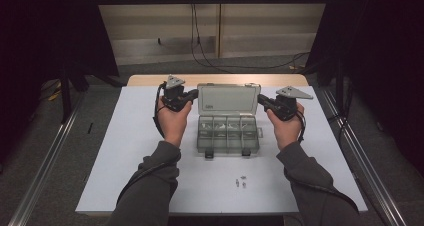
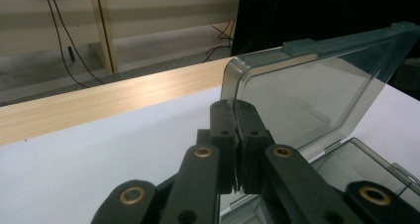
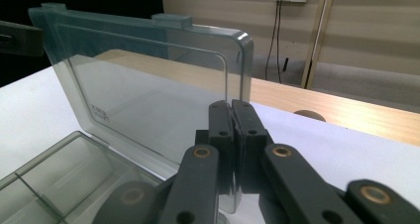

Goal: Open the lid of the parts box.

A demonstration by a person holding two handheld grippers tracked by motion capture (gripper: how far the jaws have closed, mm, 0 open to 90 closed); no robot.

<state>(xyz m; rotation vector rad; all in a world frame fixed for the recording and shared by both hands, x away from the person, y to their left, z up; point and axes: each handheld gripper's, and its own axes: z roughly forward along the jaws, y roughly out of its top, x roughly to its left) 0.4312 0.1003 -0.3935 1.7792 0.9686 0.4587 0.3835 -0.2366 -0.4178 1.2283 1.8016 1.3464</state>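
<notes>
Clear grey plastic compartment box (image 1: 228,131): lid (image 1: 228,99) upright, open. Left gripper (image 1: 189,97) and right gripper (image 1: 263,101) pinch its side edges, jaws closed. Three small metal screws (image 1: 241,181), nearer the person than both grippers, unsorted.

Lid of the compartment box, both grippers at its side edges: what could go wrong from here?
1. The lid stands upright, with the shut left gripper and right gripper at its side edges. Whether either pinches it is unclear; if not, it could drop shut.
2. Uneven pushing could twist the lid or slide the light box across the table.
3. Small loose parts lie near the sleeves; a forearm could sweep them off.
</notes>
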